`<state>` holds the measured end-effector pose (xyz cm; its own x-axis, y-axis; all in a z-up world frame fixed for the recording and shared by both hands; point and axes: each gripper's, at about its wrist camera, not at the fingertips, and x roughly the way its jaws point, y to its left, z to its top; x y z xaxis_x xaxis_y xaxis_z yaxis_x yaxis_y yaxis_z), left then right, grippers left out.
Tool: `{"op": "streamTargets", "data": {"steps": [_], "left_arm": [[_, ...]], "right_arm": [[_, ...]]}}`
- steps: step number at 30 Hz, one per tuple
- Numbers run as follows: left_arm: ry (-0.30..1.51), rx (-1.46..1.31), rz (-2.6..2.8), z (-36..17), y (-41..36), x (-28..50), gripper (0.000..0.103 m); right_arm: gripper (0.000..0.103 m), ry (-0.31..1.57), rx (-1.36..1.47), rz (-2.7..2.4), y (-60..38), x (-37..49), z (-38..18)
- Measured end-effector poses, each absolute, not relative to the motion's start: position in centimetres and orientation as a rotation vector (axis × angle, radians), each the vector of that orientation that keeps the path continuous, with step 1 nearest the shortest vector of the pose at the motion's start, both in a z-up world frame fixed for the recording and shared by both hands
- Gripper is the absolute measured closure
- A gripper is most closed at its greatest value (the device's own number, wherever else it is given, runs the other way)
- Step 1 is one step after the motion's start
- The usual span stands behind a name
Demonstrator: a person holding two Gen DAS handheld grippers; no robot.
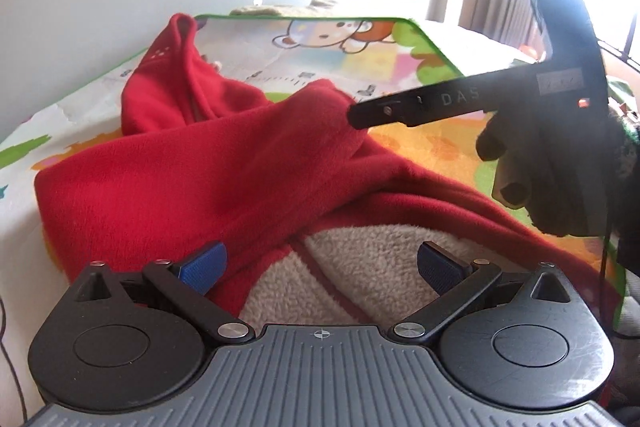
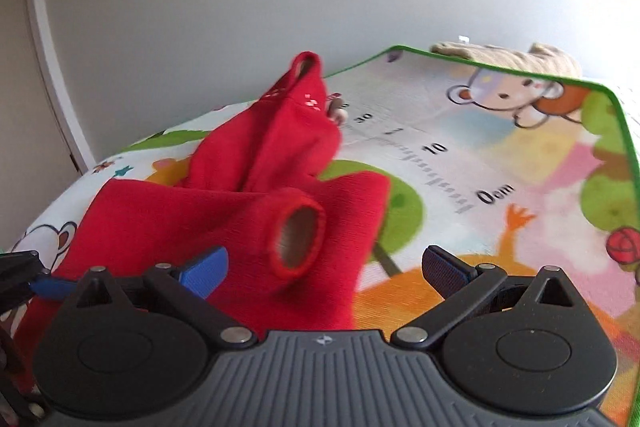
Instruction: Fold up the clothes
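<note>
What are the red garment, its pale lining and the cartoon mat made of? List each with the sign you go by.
Red garment: looks like fleece; matte, short fuzzy nap, soft rounded folds.
Pale lining: seems sherpa-style pile; cream, nubby, curly tufts.
Cartoon mat: probably printed foam or vinyl; smooth, faint sheen, crisp print, bound green edge. The exact material is unclear.

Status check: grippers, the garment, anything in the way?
Left gripper open over the beige lining. Right gripper open, sleeve cuff just ahead. Red fleece rumpled on the play mat, unfolded. Nothing blocking.
</note>
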<state>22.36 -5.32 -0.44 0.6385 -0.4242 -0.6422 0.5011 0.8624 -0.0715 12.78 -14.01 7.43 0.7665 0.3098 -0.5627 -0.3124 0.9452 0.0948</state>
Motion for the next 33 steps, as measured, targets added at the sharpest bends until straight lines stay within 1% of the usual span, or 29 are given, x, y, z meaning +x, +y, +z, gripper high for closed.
{"op": "streamTargets", "data": {"steps": [3, 8, 12, 15, 20, 23, 26, 29, 31, 33], "left_arm": [[0.698, 0.09, -0.535, -0.5, -4.8, 22.5, 0.0], [0.699, 0.05, -0.548, -0.9, -3.9, 23.3, 0.0], [0.747, 0.02, -0.539, -1.5, -3.7, 24.2, 0.0], [0.749, 0.052, -0.537, -1.8, -3.9, 24.0, 0.0], [0.742, 0.095, -0.54, -2.5, -4.1, 23.7, 0.0], [0.741, 0.103, -0.526, -2.6, -4.4, 23.7, 0.0], [0.748, 0.094, -0.519, -2.4, -4.4, 23.8, 0.0], [0.757, 0.078, -0.525, -2.3, -4.2, 23.9, 0.0], [0.758, 0.076, -0.528, -2.3, -4.0, 23.9, 0.0], [0.757, 0.081, -0.528, -2.4, -4.0, 23.9, 0.0]], "right_arm": [[0.0, 0.599, -0.151, 0.238, -12.9, 13.2, 6.8], [0.0, 0.643, -0.226, 0.151, -12.5, 14.3, 5.4], [0.0, 0.646, -0.205, 0.141, -13.3, 13.9, 4.6], [0.0, 0.642, -0.194, 0.141, -13.4, 13.8, 4.7], [0.0, 0.569, -0.129, 0.199, -13.5, 12.2, 7.4], [0.0, 0.567, -0.127, 0.216, -12.8, 12.7, 8.1], [0.0, 0.605, -0.195, 0.171, -11.5, 14.2, 7.0], [0.0, 0.662, -0.256, 0.098, -11.1, 15.7, 4.6], [0.0, 0.662, -0.223, 0.098, -11.5, 15.7, 4.2], [0.0, 0.646, -0.249, 0.089, -11.1, 15.4, 4.0]]}}
